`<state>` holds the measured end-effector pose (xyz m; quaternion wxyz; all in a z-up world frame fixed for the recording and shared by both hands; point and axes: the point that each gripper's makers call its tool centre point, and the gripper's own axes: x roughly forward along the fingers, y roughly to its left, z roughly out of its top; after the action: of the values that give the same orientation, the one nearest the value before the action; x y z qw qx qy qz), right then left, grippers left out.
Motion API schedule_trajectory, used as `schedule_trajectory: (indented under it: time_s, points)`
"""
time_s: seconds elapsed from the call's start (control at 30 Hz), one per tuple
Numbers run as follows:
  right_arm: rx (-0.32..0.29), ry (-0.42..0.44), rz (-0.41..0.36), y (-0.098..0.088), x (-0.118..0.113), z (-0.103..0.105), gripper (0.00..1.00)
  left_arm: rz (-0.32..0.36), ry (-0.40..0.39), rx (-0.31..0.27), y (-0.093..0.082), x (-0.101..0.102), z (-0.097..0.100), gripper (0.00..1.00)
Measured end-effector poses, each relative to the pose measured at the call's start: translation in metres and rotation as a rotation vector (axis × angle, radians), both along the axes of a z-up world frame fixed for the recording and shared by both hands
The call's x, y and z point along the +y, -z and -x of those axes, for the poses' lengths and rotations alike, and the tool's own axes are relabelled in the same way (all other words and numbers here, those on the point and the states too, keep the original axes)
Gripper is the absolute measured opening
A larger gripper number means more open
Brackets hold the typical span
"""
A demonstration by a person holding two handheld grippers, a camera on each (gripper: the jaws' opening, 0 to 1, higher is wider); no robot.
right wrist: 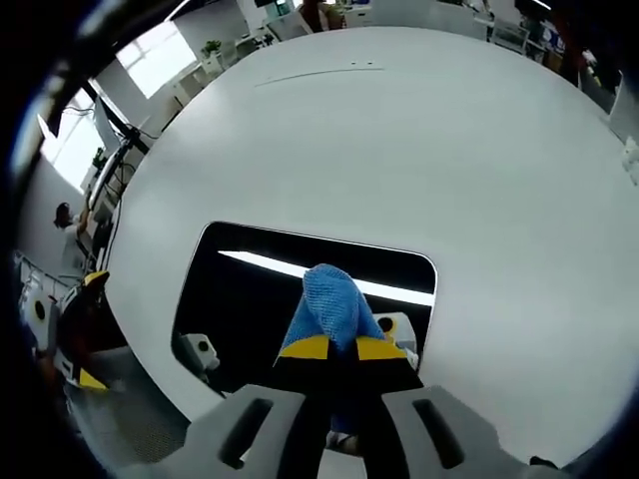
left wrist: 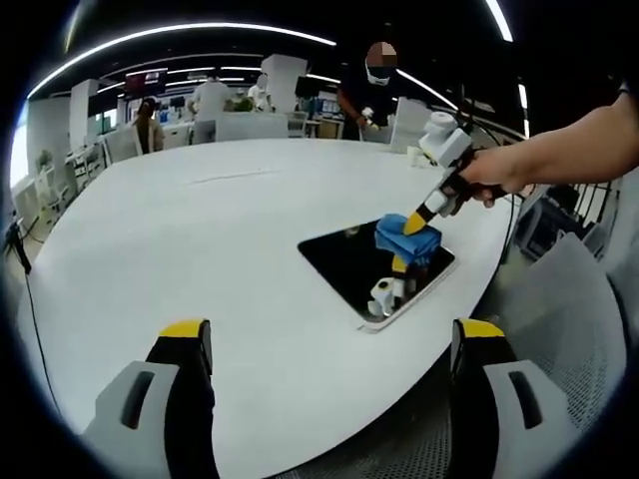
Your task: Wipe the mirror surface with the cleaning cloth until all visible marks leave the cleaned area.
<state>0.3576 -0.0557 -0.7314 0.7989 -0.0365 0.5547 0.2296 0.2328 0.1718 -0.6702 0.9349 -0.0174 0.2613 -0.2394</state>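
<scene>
A dark rectangular mirror (left wrist: 344,261) with a white rim lies flat near the right edge of the round white table (left wrist: 200,230). A person's hand reaches in from the right with my right gripper (left wrist: 414,222), shut on a blue cleaning cloth (left wrist: 407,238) that presses on the mirror's far right part. In the right gripper view the yellow-tipped jaws of the right gripper (right wrist: 344,347) pinch the cloth (right wrist: 329,294) over the mirror (right wrist: 240,299). My left gripper (left wrist: 331,334) stands wide open over the table's near edge, holding nothing; it also appears as the left gripper (right wrist: 85,329) beyond the table edge.
Several people (left wrist: 210,100) stand by desks beyond the far side of the table. A grey mesh chair (left wrist: 574,319) sits off the table's right edge. The mirror reflects the gripper and ceiling lights (right wrist: 270,263). Broad bare tabletop (right wrist: 399,130) stretches past the mirror.
</scene>
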Motion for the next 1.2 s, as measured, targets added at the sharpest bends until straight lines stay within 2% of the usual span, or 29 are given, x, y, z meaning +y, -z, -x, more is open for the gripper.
schedule_trajectory:
  time_s: [0.3,0.57,0.83,1.2]
  points:
    - [0.002,0.031,0.011,0.001,-0.021,-0.005,0.01,-0.001,-0.004,-0.003,-0.001,0.001,-0.001,0.98]
    - [-0.008,0.031,0.023,0.001,-0.023,-0.005,0.01,-0.007,-0.002,0.002,0.0,0.0,-0.001,0.97]
    - [0.004,0.09,0.018,0.001,-0.034,-0.008,0.01,-0.01,-0.001,0.002,0.0,0.0,-0.001,0.97]
    - [0.003,0.11,0.032,0.002,-0.044,-0.01,0.01,-0.012,-0.002,0.005,0.001,0.001,-0.001,0.97]
